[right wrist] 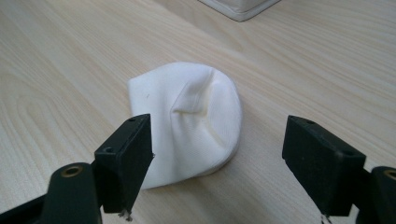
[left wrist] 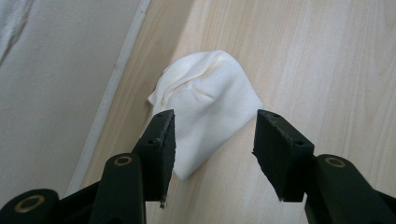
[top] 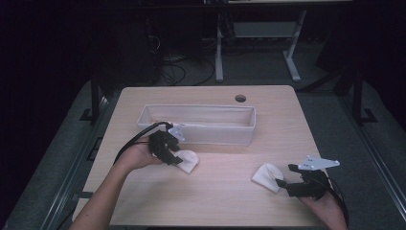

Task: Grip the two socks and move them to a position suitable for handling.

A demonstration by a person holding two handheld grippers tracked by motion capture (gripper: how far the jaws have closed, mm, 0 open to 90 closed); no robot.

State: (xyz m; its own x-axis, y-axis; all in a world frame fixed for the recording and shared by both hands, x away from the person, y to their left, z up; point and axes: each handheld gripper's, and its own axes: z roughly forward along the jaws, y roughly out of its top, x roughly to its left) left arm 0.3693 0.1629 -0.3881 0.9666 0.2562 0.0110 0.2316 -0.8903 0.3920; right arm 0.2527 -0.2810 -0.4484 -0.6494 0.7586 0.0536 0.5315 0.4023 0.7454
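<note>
I see my left gripper (left wrist: 212,149) and right gripper (right wrist: 224,163) with jaws wide, each white cloth (left wrist: 205,107) (right wrist: 191,121) lying at twelve o'clock ahead on the surface (top: 225,191).

No text, label, brand, number or sign can be read anywhere in these views: the pale wooden tabletop (top: 225,191), the long white fabric bin (top: 201,136), the two folded white cloth bundles (top: 188,160) (top: 267,176) and the black jaws of both handheld grippers (top: 175,159) (top: 282,183) all carry plain, unmarked surfaces
</note>
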